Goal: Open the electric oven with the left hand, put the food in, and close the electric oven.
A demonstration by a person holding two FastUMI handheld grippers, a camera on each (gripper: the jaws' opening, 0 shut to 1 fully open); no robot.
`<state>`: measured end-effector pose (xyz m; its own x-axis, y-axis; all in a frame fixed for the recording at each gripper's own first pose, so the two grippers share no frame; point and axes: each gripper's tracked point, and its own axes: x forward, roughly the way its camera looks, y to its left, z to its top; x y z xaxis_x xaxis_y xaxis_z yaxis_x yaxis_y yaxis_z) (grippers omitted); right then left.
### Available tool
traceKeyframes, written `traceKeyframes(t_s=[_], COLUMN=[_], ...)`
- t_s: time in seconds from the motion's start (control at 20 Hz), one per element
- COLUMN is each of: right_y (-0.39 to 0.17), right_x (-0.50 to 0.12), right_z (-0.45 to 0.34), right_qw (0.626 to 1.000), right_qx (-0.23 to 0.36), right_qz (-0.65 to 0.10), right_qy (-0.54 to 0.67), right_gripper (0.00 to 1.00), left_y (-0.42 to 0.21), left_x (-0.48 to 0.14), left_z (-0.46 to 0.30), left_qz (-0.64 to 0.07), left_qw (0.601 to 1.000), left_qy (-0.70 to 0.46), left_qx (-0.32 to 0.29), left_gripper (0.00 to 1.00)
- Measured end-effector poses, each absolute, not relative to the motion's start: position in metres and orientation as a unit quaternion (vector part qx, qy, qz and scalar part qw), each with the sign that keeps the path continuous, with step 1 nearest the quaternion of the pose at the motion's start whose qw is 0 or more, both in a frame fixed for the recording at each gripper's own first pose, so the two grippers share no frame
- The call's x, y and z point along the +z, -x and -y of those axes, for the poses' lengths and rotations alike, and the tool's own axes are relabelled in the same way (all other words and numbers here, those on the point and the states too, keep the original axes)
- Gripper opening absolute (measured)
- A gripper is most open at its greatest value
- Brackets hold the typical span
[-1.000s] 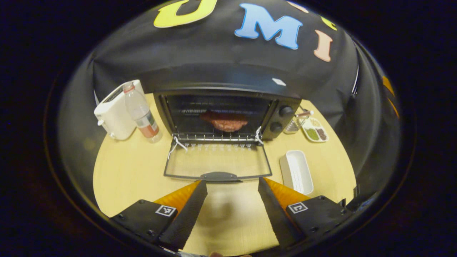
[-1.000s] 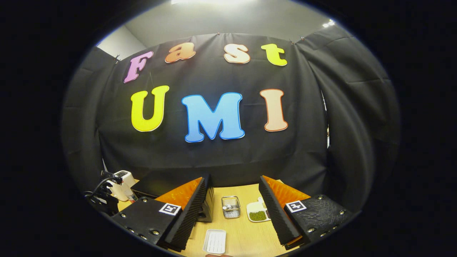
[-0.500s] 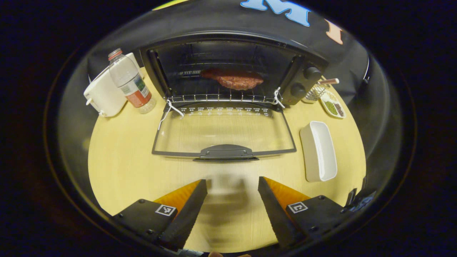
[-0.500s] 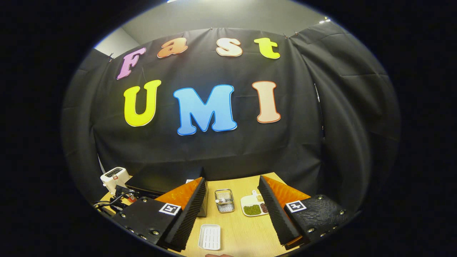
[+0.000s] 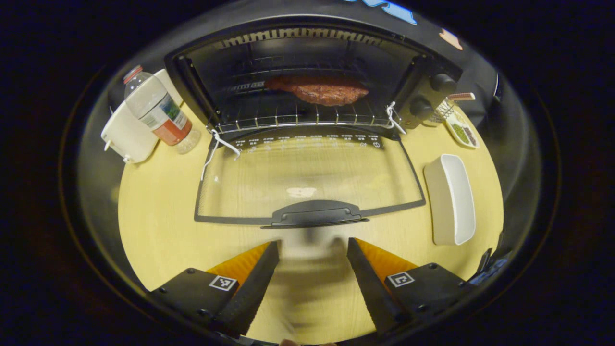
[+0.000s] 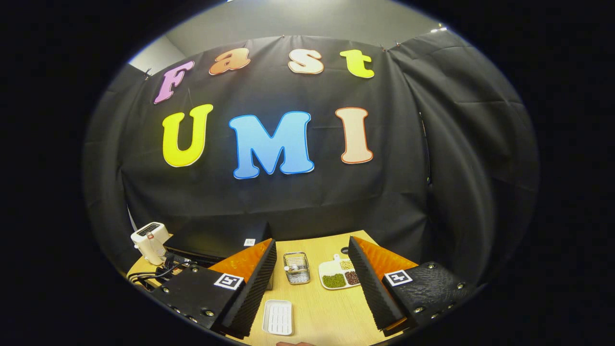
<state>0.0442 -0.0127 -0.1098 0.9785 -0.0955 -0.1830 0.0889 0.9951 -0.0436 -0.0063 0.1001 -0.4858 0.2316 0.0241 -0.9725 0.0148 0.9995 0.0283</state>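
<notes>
Just above your left gripper (image 5: 312, 269), which is hanging wide open and empty, the door handle (image 5: 314, 213) is lying crosswise, while the food (image 5: 319, 89) is sitting inside the oven (image 5: 432, 72) at frame top.

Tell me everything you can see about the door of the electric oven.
The oven door is fully open, folded down flat over the wooden table in front of the oven cavity. It is a clear glass pane in a thin dark frame, with a dark curved handle on its near edge and small white markings along the hinge side. White cords hang at both hinge corners. The left claw is open just before the handle, not touching it.
</notes>
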Motion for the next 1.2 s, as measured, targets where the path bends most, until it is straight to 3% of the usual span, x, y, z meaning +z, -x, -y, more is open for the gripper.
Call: traceKeyframes(t_s=[0.9, 1.0, 1.2], right_y=[-0.036, -0.034, -0.036], right_x=[-0.12, -0.117, -0.114], right_z=[0.003, 0.001, -0.007], right_qw=[0.992, 0.992, 0.993], right_qx=[-0.055, -0.051, -0.041], right_qz=[-0.112, -0.11, -0.107], right_qy=[0.031, 0.031, 0.031], right_gripper=[0.91, 0.91, 0.91], left_y=[-0.007, -0.006, -0.006], left_x=[-0.499, -0.493, -0.479], left_z=[-0.105, -0.104, -0.103], left_qz=[-0.626, -0.616, -0.601], left_qw=[0.78, 0.787, 0.8], left_qy=[-0.002, -0.006, -0.004], left_qx=[0.004, 0.003, 0.003], left_gripper=[1.0, 0.92, 0.98])
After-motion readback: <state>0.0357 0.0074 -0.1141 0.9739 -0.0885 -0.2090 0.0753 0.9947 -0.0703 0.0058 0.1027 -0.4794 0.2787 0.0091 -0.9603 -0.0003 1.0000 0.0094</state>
